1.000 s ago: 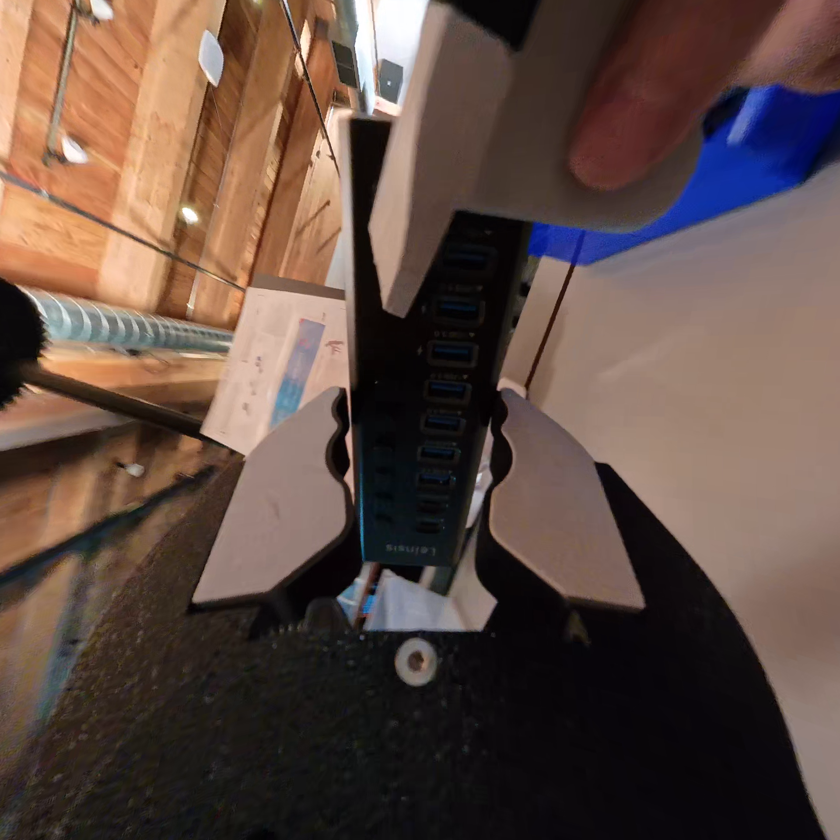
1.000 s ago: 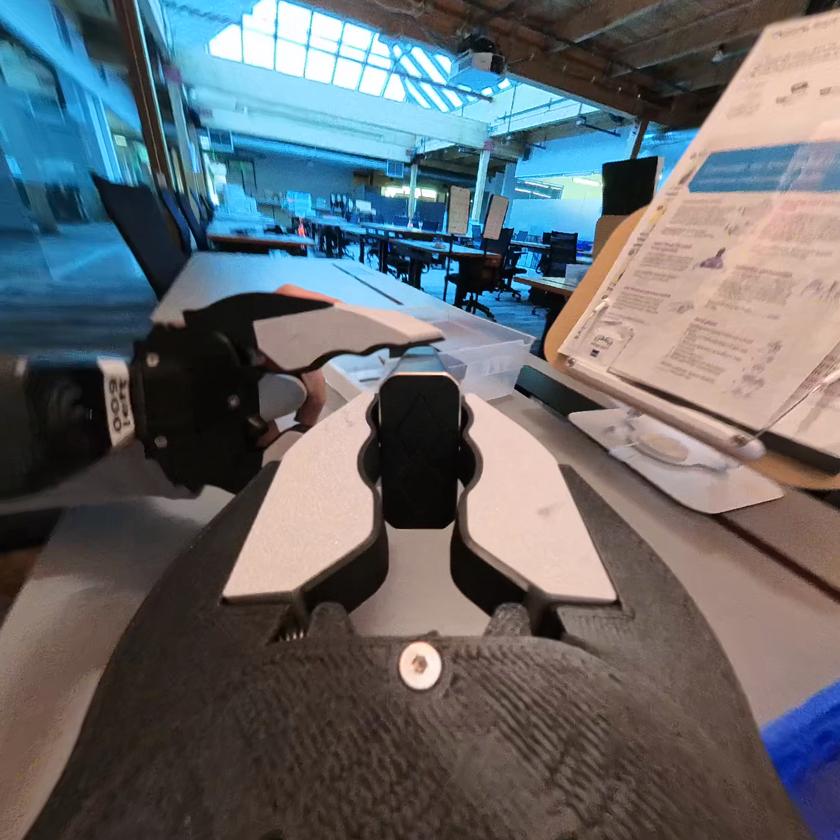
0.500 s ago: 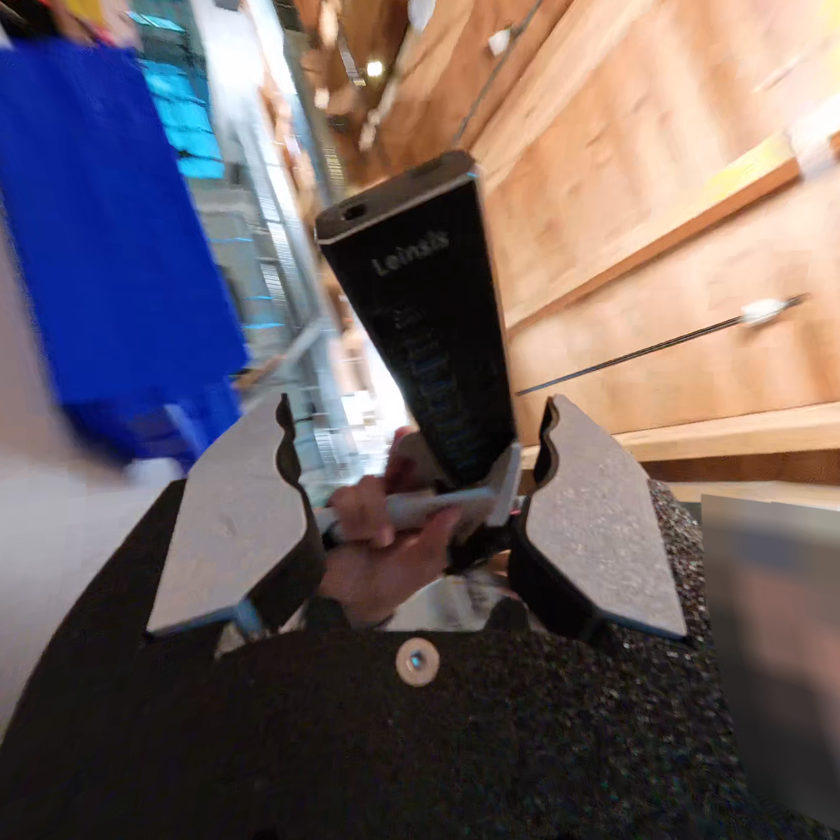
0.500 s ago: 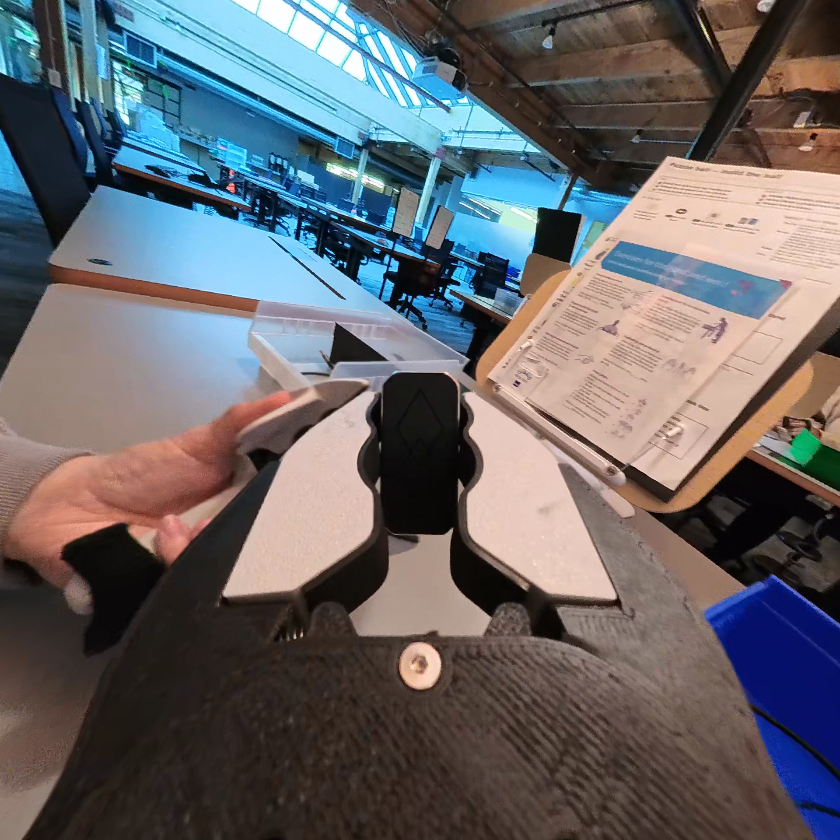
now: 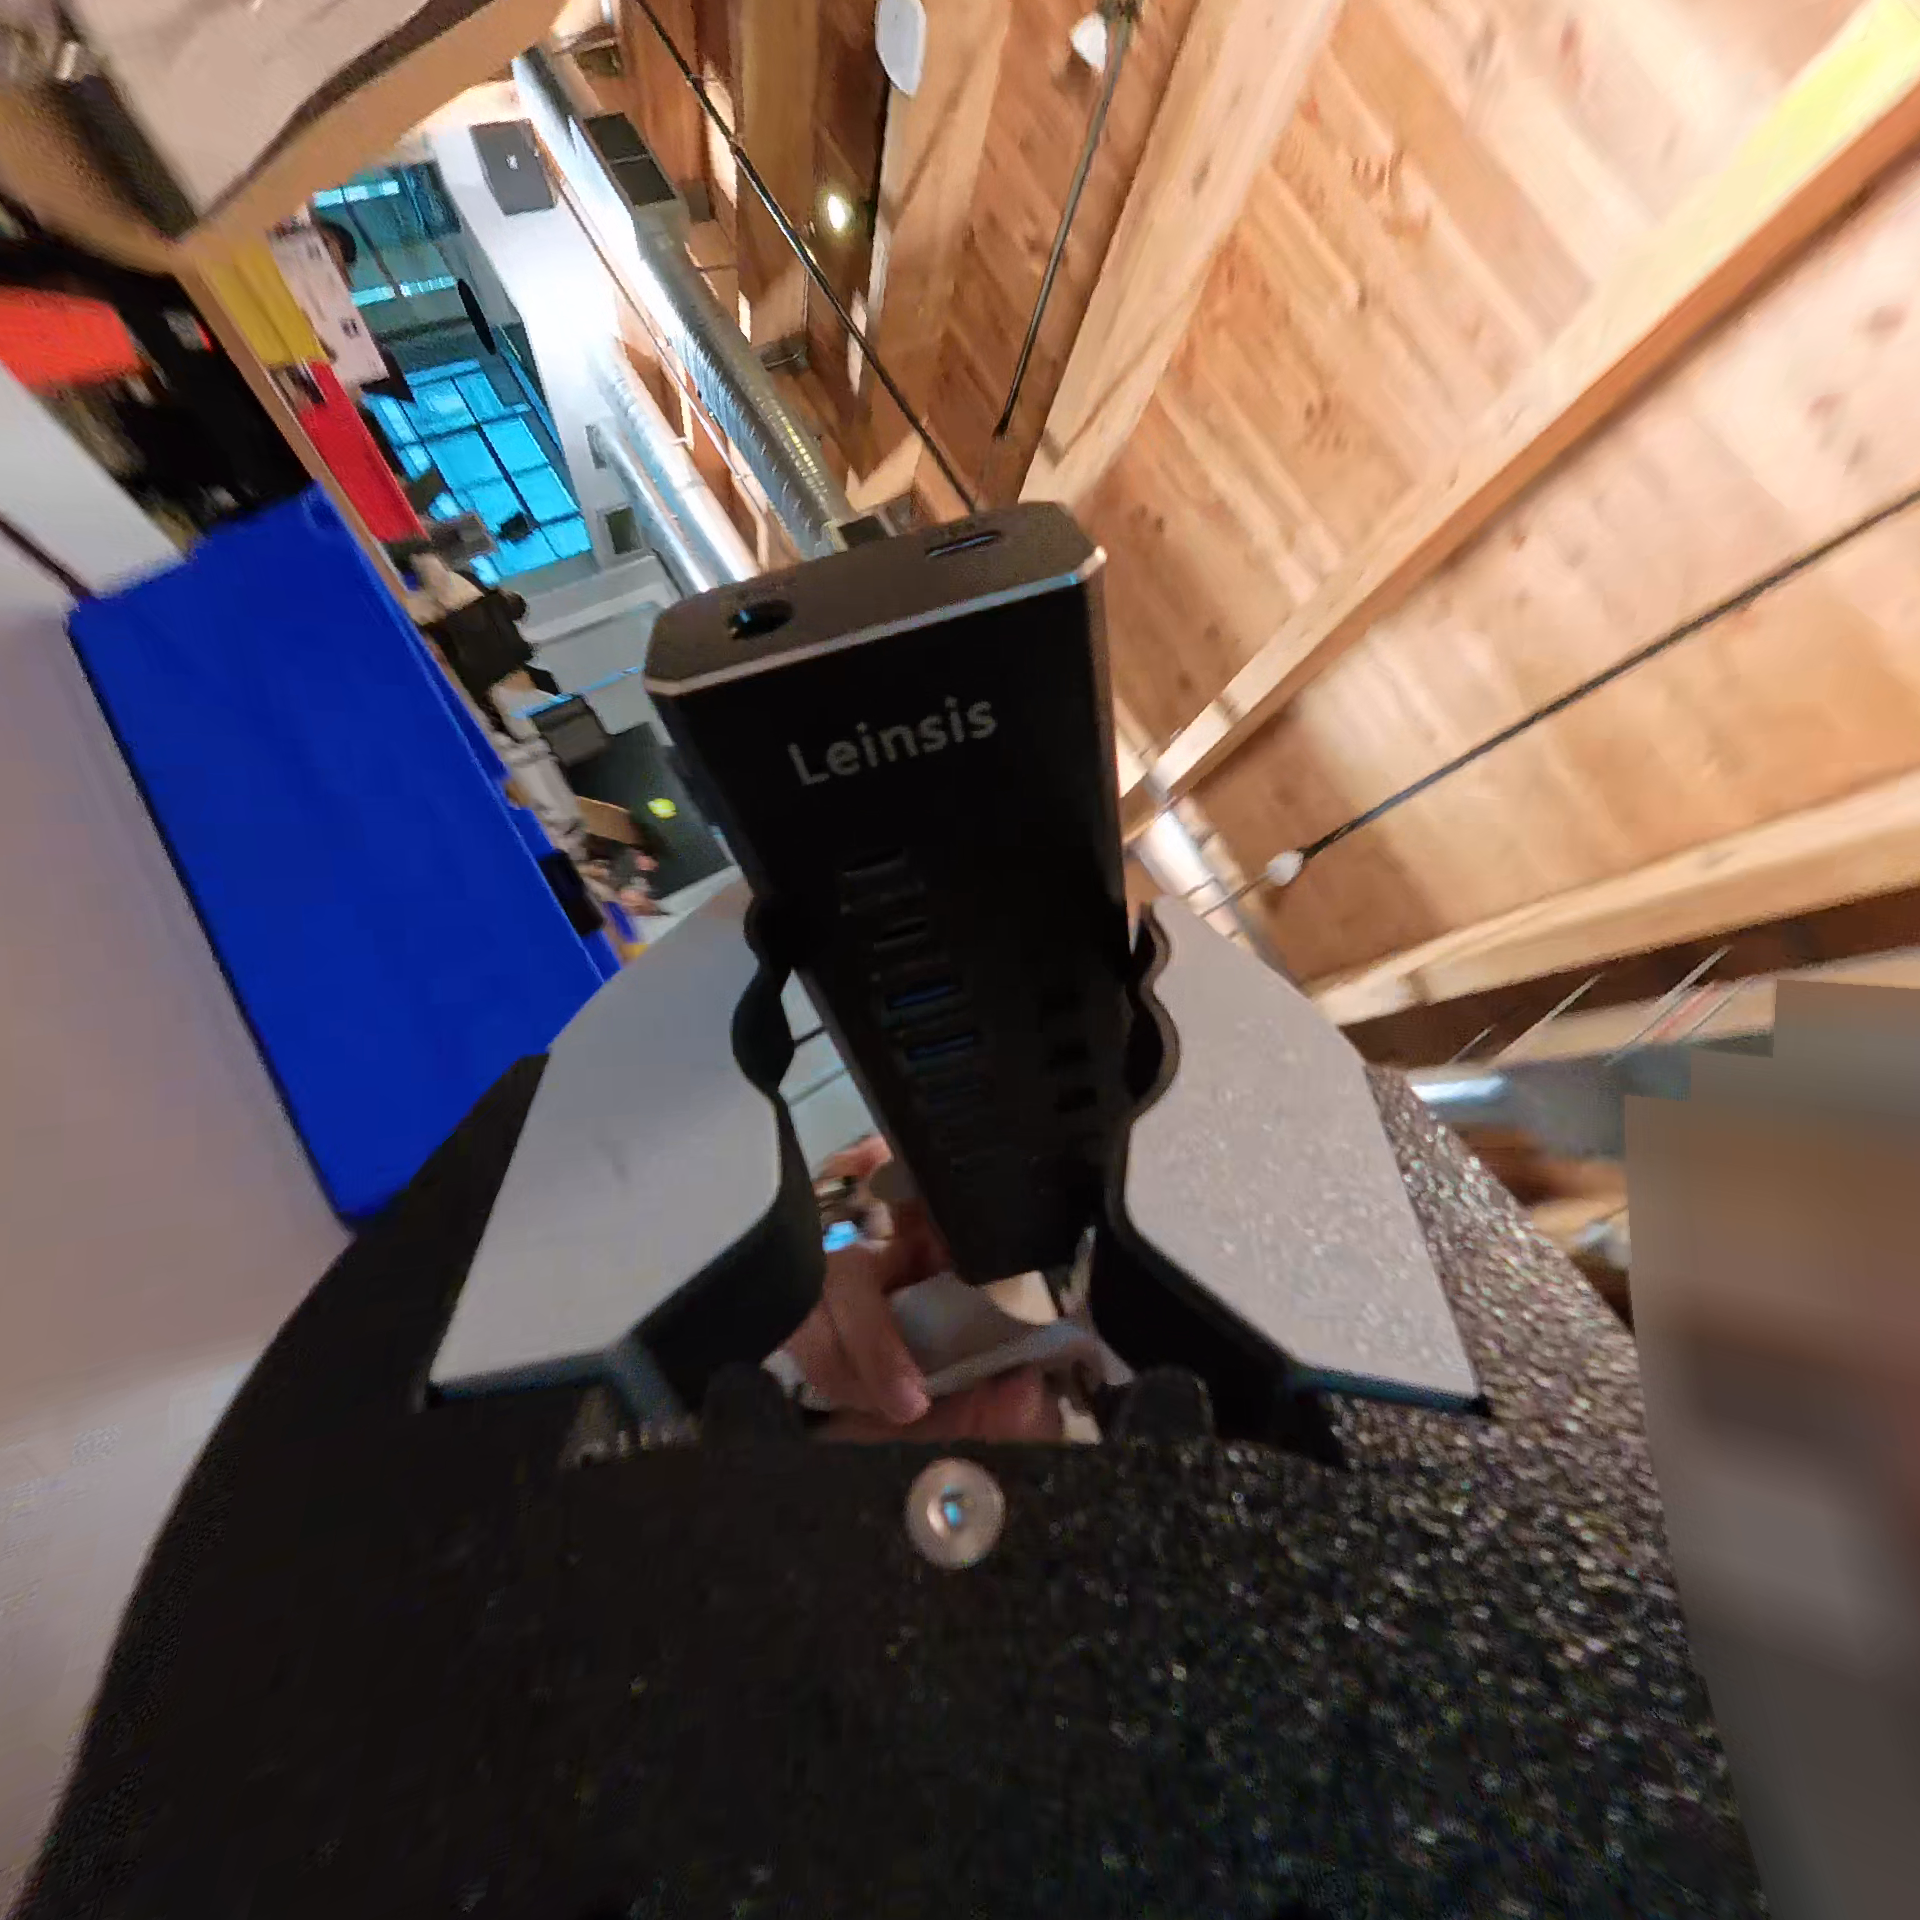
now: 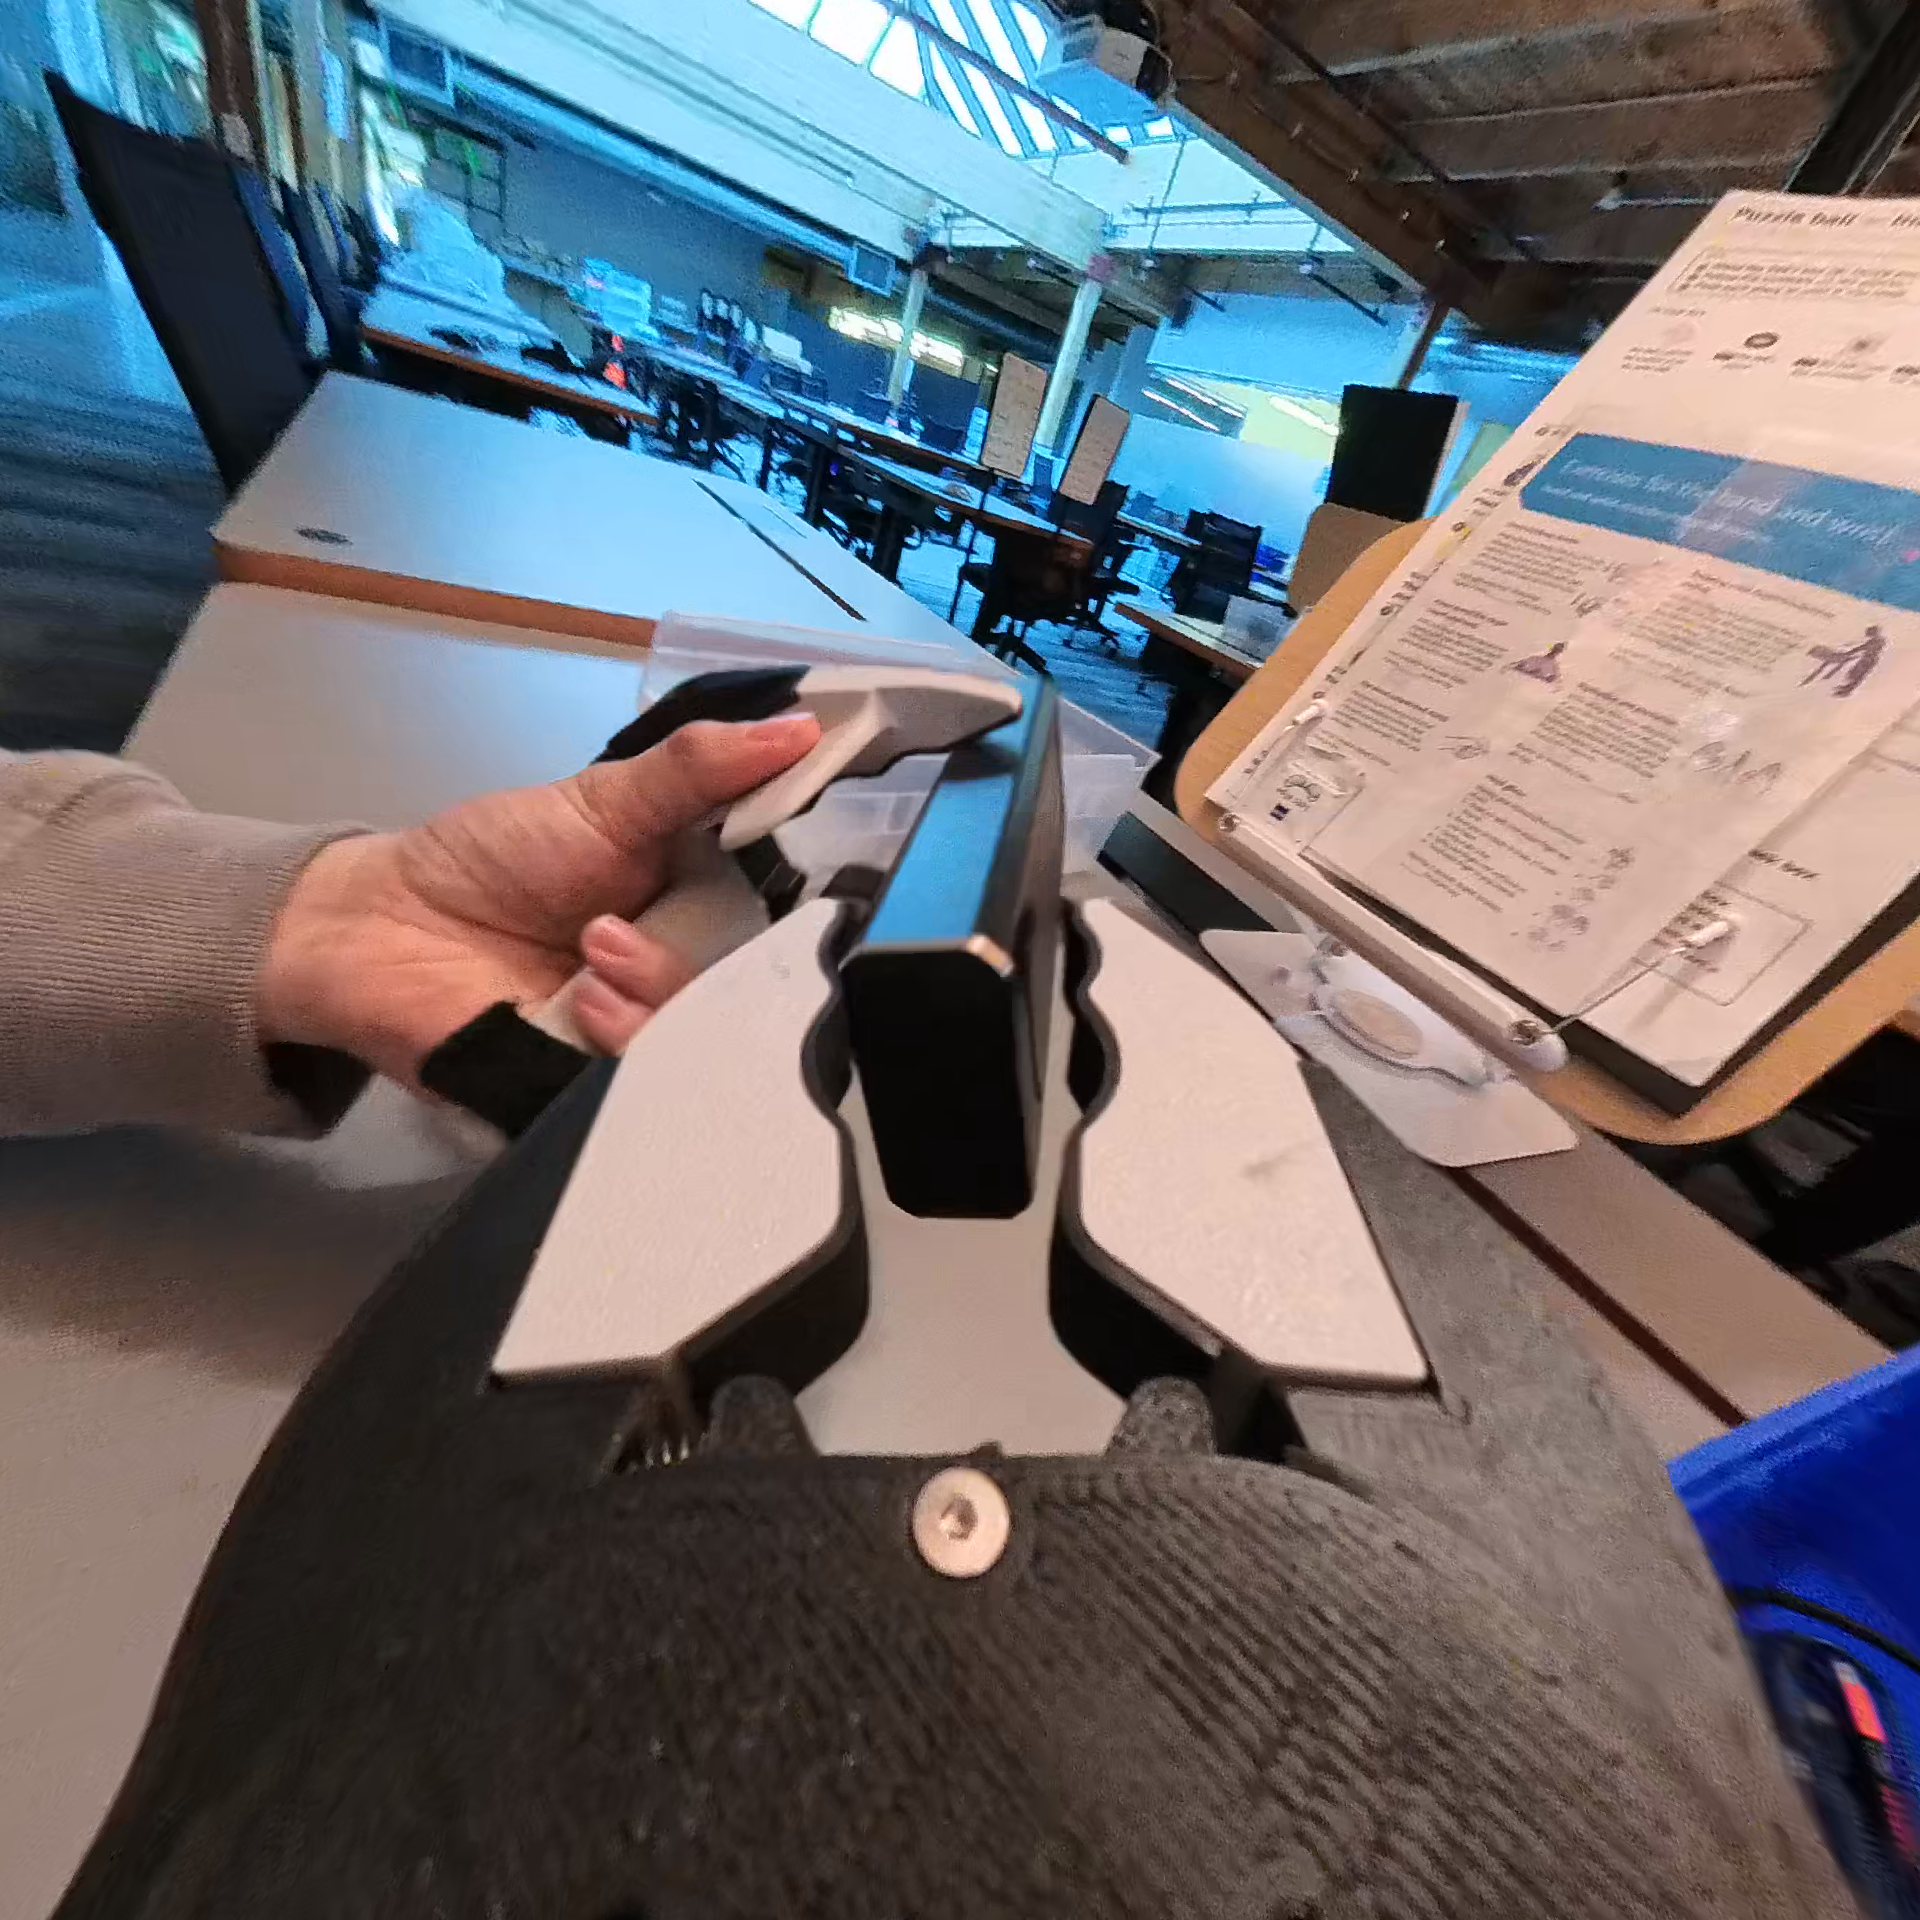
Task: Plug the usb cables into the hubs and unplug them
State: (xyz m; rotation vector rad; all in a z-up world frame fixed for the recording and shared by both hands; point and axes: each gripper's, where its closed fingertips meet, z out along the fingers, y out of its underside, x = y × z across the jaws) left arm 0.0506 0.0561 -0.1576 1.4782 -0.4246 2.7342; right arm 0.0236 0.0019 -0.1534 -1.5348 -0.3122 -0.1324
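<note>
Half a second ago the left claw (image 5: 951,1023) gaped clear of the black USB hub (image 5: 914,883); now its pads pinch the hub's sides at centre frame, while the right claw (image 6: 956,1049) grips the hub's other end above the desk (image 6: 343,707), likely a handover; no cable is visible

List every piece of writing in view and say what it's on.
I don't copy out writing; here is where it stands.
Black hub: pale brand lettering near its end.
Sheets on the wooden stand: printed headings, text, drawings.
Far paper notice, left view: too small to read.
</note>
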